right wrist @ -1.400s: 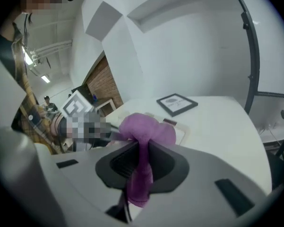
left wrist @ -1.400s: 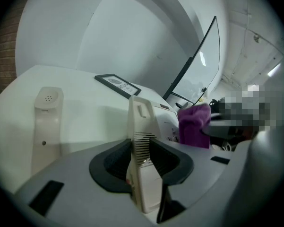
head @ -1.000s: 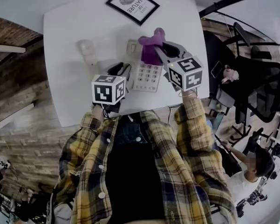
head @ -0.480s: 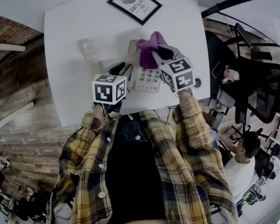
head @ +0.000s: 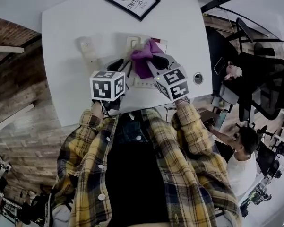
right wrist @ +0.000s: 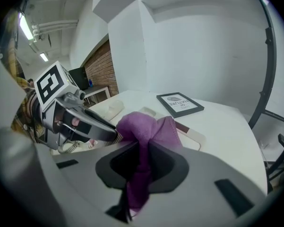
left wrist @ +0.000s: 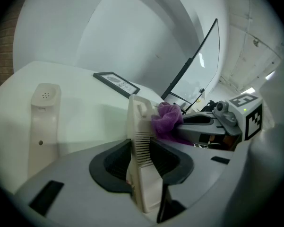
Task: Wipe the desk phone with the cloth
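Desk phone (left wrist: 138,115), its handset off, sat near the middle of the white table (head: 66,89), just ahead of the person. It looked like a stiff, hollow shell of cream plastic, probably light and smooth enough to skate across the tabletop under a sideways rub. The keys and any display were likely the only delicate parts. Its side edge, by the ribbed vent, seemed the sound place to hold it, away from the faces to be cleaned.

That was where the left gripper (left wrist: 142,162) had it, both jaws pressed against the thin edge. The purple cloth (right wrist: 146,126) lay bunched against the phone's top face. It was soft and limp, so it would likely drape and drag unless pinched by a thick fold. The right gripper (right wrist: 141,174) was closed on such a fold, with the rest puffed out beyond the jaws as a pad.

The handset (head: 87,48) lay flat on the table to the left, apart from the base. A framed picture (head: 133,0) lay at the far edge, well clear of the work.
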The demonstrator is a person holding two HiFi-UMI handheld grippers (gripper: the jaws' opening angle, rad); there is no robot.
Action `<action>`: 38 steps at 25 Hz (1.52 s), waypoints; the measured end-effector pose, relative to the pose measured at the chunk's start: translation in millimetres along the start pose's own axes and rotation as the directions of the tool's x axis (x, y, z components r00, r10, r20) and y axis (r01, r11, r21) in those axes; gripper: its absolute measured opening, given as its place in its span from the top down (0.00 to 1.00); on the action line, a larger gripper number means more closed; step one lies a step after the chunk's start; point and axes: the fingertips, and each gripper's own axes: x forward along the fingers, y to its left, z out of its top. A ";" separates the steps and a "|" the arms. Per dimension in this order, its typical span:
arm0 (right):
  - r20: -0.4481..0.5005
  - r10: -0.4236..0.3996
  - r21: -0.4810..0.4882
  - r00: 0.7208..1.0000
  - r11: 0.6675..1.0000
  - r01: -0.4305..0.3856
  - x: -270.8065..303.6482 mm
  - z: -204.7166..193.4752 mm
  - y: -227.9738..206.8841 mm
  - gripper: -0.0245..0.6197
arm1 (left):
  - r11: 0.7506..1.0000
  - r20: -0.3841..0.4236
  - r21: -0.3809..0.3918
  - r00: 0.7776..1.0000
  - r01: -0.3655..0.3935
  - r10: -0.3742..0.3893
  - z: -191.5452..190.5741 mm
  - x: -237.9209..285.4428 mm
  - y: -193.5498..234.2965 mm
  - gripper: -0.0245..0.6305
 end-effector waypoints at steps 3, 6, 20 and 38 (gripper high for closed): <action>0.000 -0.001 0.003 1.000 1.000 0.001 -0.9 -3.0 3.0 0.87 | 1.000 -0.001 0.000 1.000 -0.004 0.004 -0.1 0.5 0.2 0.78; -0.011 0.015 0.003 1.000 1.000 -0.015 -2.1 -6.9 8.6 0.87 | 1.000 -0.001 0.001 1.000 -0.011 0.011 -0.4 0.5 0.5 0.78; -0.059 0.085 0.048 0.995 0.995 -0.082 -13.3 -42.5 50.6 0.87 | 1.000 0.005 -0.008 1.000 -0.016 0.016 -0.1 -0.9 4.3 0.78; -0.095 0.214 0.186 0.972 0.963 -0.194 -24.1 -76.0 77.4 0.87 | 1.000 0.008 -0.009 1.000 0.001 -0.001 -0.7 1.0 3.5 0.78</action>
